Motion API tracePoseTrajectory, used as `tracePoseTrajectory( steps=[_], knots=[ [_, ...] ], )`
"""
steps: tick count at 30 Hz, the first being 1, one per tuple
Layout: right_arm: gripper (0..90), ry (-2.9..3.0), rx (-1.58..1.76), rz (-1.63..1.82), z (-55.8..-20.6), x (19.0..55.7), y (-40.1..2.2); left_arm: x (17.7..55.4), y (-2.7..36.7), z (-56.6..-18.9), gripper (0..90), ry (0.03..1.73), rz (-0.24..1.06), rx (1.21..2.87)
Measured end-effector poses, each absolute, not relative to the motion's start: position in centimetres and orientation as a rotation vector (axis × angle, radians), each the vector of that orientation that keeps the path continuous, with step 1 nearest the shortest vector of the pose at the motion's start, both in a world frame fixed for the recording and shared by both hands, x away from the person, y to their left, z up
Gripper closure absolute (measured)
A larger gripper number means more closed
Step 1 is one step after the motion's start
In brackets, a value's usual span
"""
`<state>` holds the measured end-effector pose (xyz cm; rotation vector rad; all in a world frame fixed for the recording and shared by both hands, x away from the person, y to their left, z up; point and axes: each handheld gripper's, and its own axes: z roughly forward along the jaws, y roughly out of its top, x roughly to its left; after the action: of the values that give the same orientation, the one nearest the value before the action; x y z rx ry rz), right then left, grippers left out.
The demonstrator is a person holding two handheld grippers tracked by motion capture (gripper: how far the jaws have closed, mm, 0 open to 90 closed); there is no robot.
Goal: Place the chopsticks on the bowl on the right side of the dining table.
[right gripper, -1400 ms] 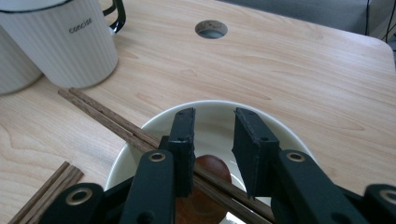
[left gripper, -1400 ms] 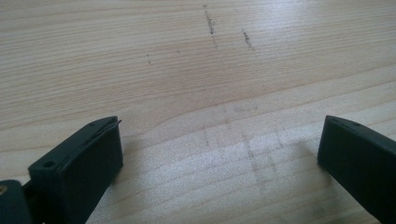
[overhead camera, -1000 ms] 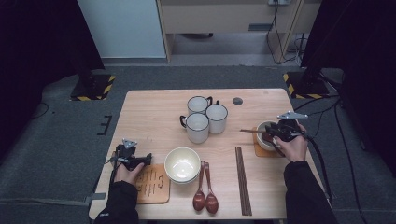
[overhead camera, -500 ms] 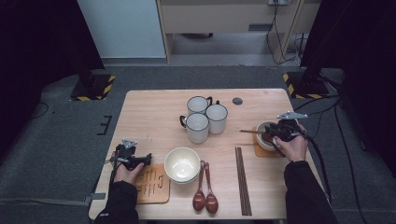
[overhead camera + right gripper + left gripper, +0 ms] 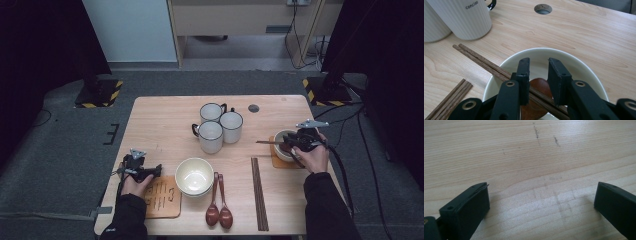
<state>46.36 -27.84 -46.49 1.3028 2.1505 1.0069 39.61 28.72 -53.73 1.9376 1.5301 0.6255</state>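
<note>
The right tongs [image 5: 537, 82] hang over a white bowl [image 5: 584, 67] at the right side of the counter [image 5: 165, 120]. A pair of wooden chopsticks [image 5: 481, 60] passes between their jaws, which stand narrow, and the gap beside the sticks makes it hard to tell if the pads press on them. The chopsticks lie across the rim of the bowl, above a brown spoon [image 5: 537, 86] inside it. This bowl stands on a brown coaster [image 5: 285, 164]. The left tongs [image 5: 541, 202] have their jaws wide apart over bare wood, with nothing between them, near the front left of the counter
</note>
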Motion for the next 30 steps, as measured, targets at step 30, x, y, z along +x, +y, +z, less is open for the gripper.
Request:
tracePoseTrajectory(
  steps=[30],
  knots=[
    [60.1,2.064,1.289,1.077,-44.9,43.7,-29.8,39.6,28.7,-53.7,0.0,1.53,0.626,1.938]
  ],
)
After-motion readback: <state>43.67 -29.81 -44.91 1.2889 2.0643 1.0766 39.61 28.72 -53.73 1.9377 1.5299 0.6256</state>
